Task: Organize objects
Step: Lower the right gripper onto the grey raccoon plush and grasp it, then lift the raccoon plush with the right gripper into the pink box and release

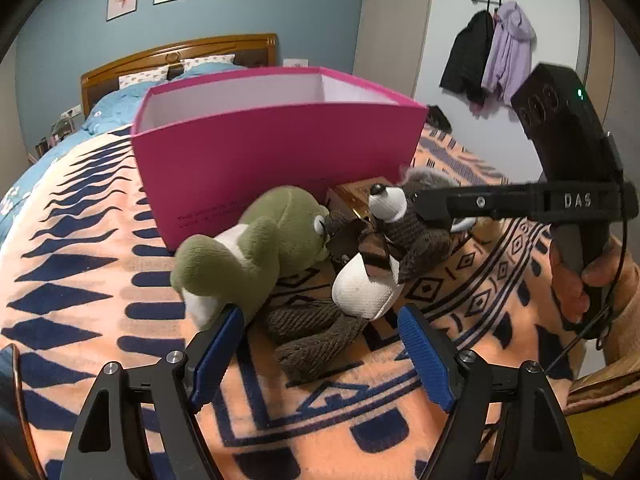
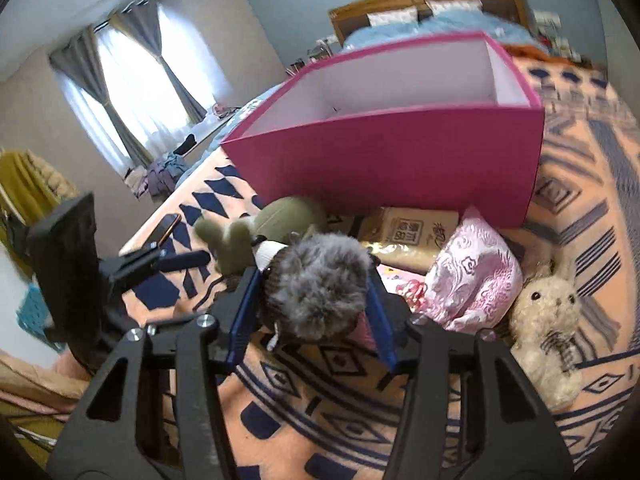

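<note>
Brown knitted plush (image 2: 316, 300): your right gripper (image 2: 312, 304) clamps its furry head. Left gripper (image 1: 320, 344) released. Green frog (image 1: 256, 248) beside pink box (image 1: 280, 152), mid-blanket (image 1: 80, 280).

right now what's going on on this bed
A person is tidying soft toys on the bed, a handheld tool in each hand. The right tool has its pads around the furry head of the brown knitted toy. The left tool hangs open just before the green frog plush. The pink box behind them looks empty; a cream bunny lies nearby.
</note>
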Action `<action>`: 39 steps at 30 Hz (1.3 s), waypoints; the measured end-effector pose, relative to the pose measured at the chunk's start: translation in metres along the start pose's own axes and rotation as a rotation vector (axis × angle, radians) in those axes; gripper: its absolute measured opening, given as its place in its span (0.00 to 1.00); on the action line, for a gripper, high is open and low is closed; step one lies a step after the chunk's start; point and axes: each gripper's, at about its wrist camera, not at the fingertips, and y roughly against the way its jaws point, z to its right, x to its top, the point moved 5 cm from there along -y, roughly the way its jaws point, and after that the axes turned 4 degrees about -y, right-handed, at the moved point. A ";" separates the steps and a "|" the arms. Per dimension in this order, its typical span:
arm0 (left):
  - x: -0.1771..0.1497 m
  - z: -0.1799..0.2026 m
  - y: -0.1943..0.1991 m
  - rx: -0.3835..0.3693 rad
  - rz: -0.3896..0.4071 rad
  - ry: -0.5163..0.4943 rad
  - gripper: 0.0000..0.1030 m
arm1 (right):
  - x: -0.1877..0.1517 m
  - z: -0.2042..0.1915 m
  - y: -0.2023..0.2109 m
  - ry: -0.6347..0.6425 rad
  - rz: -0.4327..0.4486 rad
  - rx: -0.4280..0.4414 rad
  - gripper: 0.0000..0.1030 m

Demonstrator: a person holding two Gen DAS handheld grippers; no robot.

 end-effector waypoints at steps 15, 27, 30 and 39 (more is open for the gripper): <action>0.007 -0.001 -0.017 -0.006 -0.037 0.008 0.61 | 0.004 -0.016 -0.004 0.150 0.020 -0.072 0.72; 0.016 0.014 0.003 -0.107 0.002 -0.009 0.69 | 0.007 -0.004 -0.003 0.083 0.008 -0.020 0.52; 0.026 0.024 0.016 -0.099 0.049 -0.052 0.69 | 0.013 -0.005 0.012 0.060 0.046 0.008 0.52; 0.058 0.008 0.023 -0.082 0.104 0.008 0.43 | 0.039 -0.015 0.038 0.024 0.134 0.086 0.52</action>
